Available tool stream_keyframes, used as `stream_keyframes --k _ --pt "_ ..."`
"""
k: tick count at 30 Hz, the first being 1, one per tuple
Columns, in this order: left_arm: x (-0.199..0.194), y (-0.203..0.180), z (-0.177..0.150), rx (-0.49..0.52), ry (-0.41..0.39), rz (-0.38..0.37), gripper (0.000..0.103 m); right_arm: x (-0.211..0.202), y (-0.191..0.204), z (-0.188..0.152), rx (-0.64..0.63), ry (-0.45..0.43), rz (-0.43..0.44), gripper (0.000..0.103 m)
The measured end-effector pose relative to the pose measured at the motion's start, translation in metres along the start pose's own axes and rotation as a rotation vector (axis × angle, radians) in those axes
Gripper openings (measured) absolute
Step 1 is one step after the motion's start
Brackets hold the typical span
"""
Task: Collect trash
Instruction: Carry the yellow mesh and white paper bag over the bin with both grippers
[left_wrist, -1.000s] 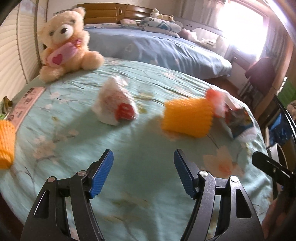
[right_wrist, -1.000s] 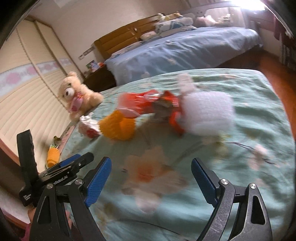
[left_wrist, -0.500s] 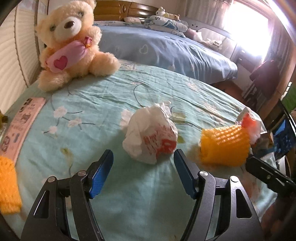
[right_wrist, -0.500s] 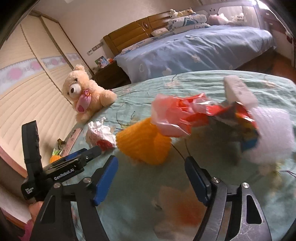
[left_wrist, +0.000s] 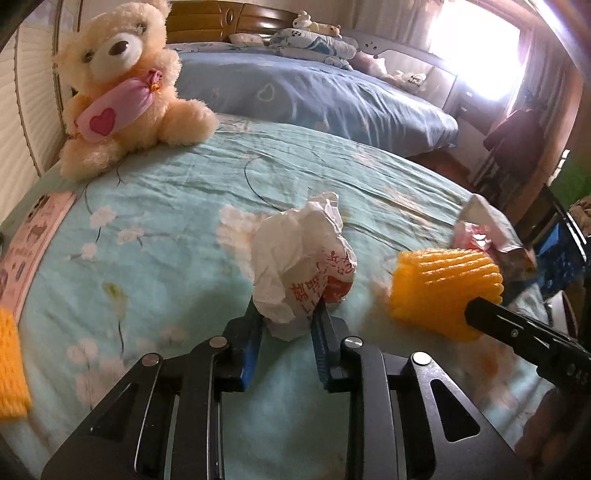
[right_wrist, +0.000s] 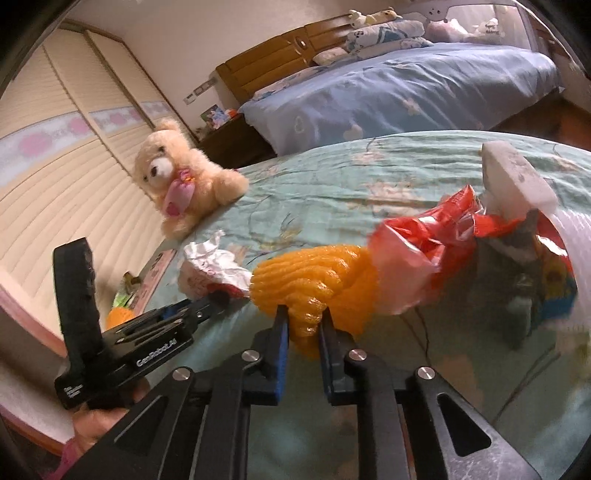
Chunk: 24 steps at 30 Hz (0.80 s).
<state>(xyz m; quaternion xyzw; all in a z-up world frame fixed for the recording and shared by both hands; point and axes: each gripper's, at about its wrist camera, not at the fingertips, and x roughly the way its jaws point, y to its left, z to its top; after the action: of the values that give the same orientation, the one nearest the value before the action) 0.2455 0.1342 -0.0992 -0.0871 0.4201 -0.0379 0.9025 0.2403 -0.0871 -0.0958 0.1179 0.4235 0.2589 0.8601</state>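
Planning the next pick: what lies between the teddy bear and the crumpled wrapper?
Only bare floral bedsheet between teddy bear and crumpled wrapper, seen in the left wrist view.

Left gripper (left_wrist: 286, 319) at lower centre, blue pads pinched close; right gripper (right_wrist: 303, 325) likewise clamped, lower centre

On the bed (left_wrist: 155, 206), the wrapper (left_wrist: 303, 258) lies left of the foam net (left_wrist: 443, 288), with the bag (right_wrist: 417, 258) right of that. The teddy (left_wrist: 125, 85) sits behind, far left; a second bed (left_wrist: 314, 96) stands beyond.
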Motion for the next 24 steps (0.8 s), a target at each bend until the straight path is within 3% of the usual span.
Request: stream_keyframes --k 9,24 --pt "-0.039 -0.036 -0.036 0.028 -0.007 -0.055 0.023 -0.056 0.01 -0.029 -0.042 -0.022 0.053 0.014" --pt "-0.052 -0.145 -0.068 0.201 0.042 -0.231 0.023 -0.152 -0.059 -0.069 0.069 -0.126 -0.106 0.014"
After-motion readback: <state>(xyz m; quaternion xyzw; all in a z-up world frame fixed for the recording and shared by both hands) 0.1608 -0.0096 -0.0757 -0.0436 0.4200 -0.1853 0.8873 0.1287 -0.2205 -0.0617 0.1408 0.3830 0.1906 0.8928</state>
